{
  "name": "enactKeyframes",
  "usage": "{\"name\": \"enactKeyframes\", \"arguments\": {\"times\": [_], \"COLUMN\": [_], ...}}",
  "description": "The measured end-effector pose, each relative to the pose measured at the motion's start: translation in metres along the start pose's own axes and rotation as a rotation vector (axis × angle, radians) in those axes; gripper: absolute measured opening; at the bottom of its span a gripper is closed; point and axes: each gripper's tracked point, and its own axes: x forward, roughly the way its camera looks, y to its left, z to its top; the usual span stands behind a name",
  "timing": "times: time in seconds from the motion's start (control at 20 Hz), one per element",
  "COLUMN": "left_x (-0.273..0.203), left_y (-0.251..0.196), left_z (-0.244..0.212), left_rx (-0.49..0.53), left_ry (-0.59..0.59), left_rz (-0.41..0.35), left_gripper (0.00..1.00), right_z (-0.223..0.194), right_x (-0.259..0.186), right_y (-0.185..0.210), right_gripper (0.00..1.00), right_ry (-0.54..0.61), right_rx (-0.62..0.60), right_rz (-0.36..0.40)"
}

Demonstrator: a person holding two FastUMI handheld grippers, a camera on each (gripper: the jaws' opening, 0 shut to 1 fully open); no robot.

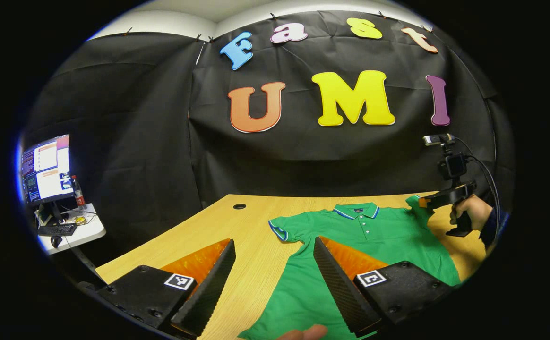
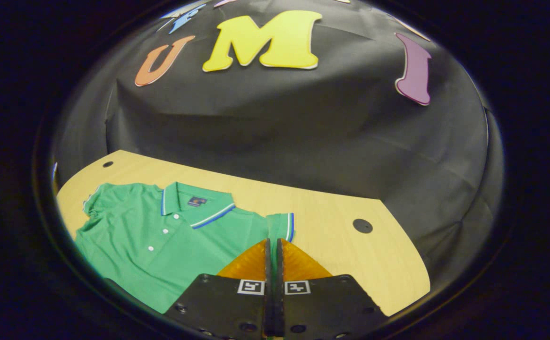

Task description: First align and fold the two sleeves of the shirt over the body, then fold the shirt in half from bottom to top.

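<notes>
A green polo shirt (image 1: pixel 374 236) lies face up on the wooden table (image 1: pixel 237 226), collar toward the booth wall. My left gripper (image 1: pixel 274 242) hovers open just short of the shirt's near sleeve (image 1: pixel 282 229), one finger over bare wood and the other over the shirt's body. In the right gripper view the shirt (image 2: pixel 161 236) spreads to the left. My right gripper (image 2: pixel 272 243) is shut on the blue-trimmed sleeve (image 2: pixel 280 226), which stands up from its tips. From the left gripper view, that right gripper (image 1: pixel 425 202) is held by a hand, with the sleeve (image 1: pixel 416 204) pulled up to it.
A side table (image 1: pixel 74 233) with a monitor (image 1: pixel 46 167), keyboard and bottle stands left of the desk. The tabletop has round cable holes (image 1: pixel 239 206) (image 2: pixel 363 225). A person's fingertip (image 1: pixel 303 333) shows at the bottom edge. The table's right edge lies close beyond the held sleeve.
</notes>
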Motion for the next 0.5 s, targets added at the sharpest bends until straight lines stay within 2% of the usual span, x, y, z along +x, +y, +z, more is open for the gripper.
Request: {"name": "enactKeyframes", "arguments": {"times": [0.05,0.1,0.2,0.3,0.35,0.5], "left_x": [0.0,0.0,-0.002,-0.006,-0.007,-0.01], "left_y": [0.0,-0.001,0.0,0.001,0.003,0.006], "left_z": [0.0,0.001,0.003,0.01,0.012,0.014], "left_rx": [-0.002,-0.001,0.004,0.01,0.009,-0.011], "left_ry": [0.0,0.001,-0.007,-0.027,-0.036,-0.039], "left_rz": [-0.002,-0.004,-0.001,0.004,0.007,0.007], "left_gripper": [1.0,1.0,1.0,1.0,1.0,1.0], "right_z": [0.004,0.011,0.02,0.029,0.034,0.048], "right_x": [-0.004,-0.011,-0.02,-0.036,-0.046,-0.084], "right_y": [0.018,0.032,0.051,0.056,0.056,0.051], "right_gripper": [0.01,0.15,0.55,0.96,0.93,0.95], "right_ry": [-0.009,-0.018,-0.04,-0.064,-0.081,-0.128], "right_rx": [0.011,0.02,0.03,0.024,0.016,0.002], "right_rz": [0.032,0.059,0.09,0.087,0.086,0.085]}}
